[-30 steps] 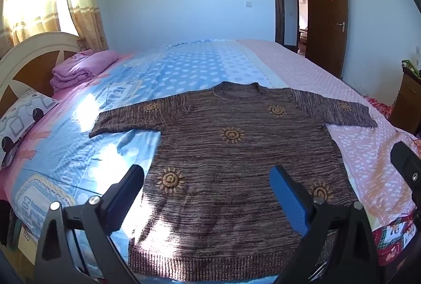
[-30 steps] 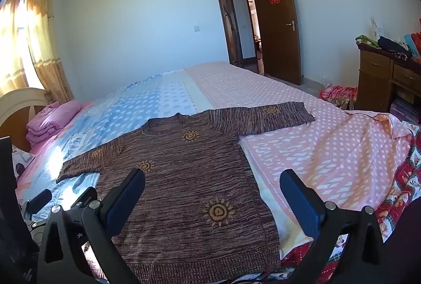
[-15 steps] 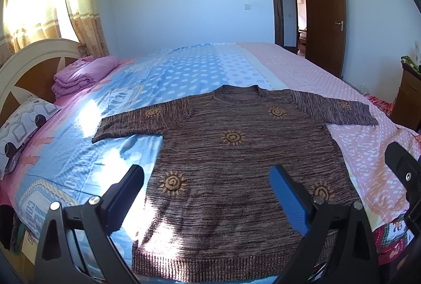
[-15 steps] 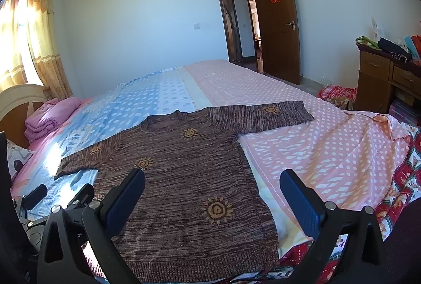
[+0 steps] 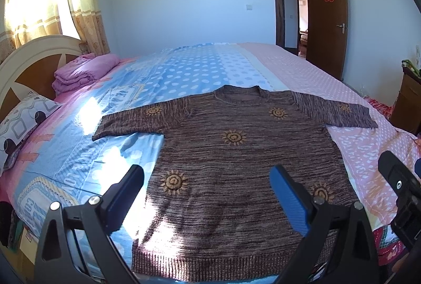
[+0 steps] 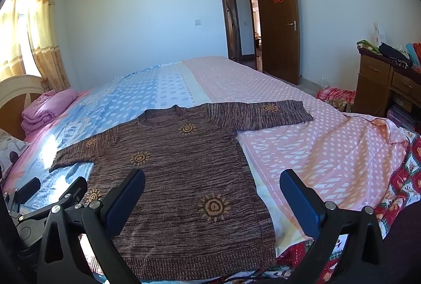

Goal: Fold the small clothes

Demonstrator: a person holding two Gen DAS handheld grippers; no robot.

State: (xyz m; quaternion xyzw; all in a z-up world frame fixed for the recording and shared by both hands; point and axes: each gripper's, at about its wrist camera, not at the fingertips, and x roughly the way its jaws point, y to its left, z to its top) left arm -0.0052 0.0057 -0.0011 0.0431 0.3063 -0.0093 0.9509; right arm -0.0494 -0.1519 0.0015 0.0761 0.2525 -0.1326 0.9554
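1. A brown knit sweater (image 5: 236, 160) with orange sun motifs lies flat on the bed (image 5: 184, 68), both sleeves spread out, its hem at the near edge.
2. The left gripper (image 5: 208, 194) hovers above the hem, jaws wide, holding nothing.
3. The right gripper (image 6: 213, 198) hovers likewise, spread wide and empty.
4. Folded pink bedding (image 5: 84, 71) sits by the headboard (image 5: 31, 60).

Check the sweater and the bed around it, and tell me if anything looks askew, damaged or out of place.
Nothing stands out. The brown sweater lies flat on the bed, front up, both sleeves spread, hem straight, with no visible holes. The folded pink bedding sits neatly by the headboard. Both grippers, left and right, are open above the hem.
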